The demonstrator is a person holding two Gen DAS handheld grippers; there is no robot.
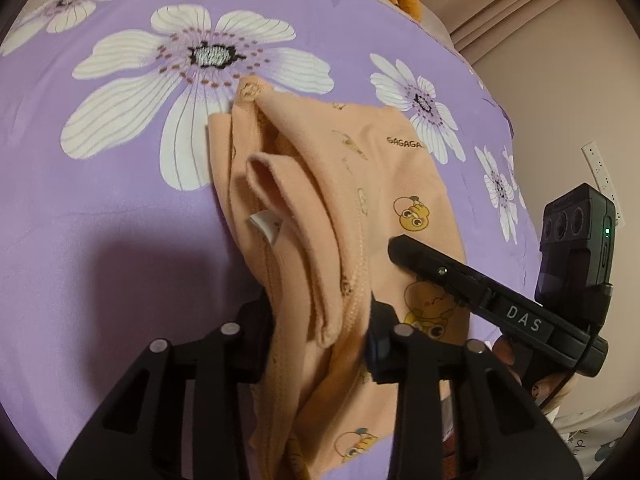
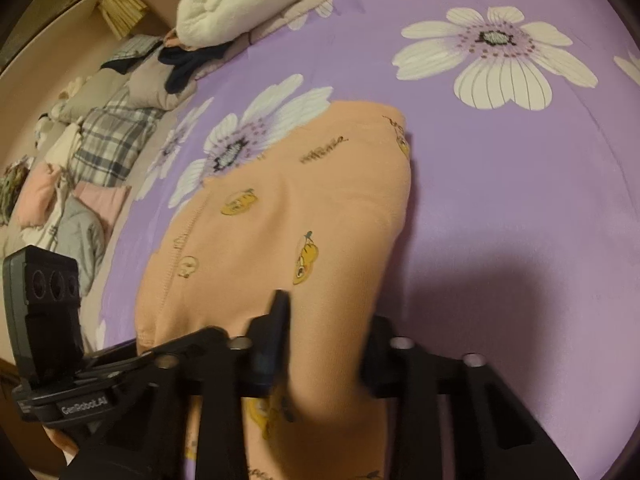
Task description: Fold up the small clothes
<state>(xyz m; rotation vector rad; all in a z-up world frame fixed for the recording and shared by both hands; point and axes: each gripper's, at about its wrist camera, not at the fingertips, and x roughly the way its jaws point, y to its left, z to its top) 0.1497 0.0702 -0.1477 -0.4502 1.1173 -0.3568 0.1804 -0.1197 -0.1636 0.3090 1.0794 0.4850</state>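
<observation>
Left wrist view: left tool (image 1: 320, 336) pinching the peach garment (image 1: 360, 184) at its bunched near edge, frame centre, on the purple bed (image 1: 100, 240). Right tool (image 2: 324, 344) likewise pinching its side. Step: grasp made; next, probably lift and fold both together.

My view loses the peach garment (image 1: 320, 208) at the lower edge; the right gripper (image 2: 324, 344) shows blurred fingers (image 2: 276, 328), fabric covering their pads.

A bed (image 1: 120, 240) spread with a purple, white-flowered sheet carries a peach cartoon-print garment (image 1: 380, 184). Piled clothes (image 2: 100, 152) line its far left edge in the right wrist view.
</observation>
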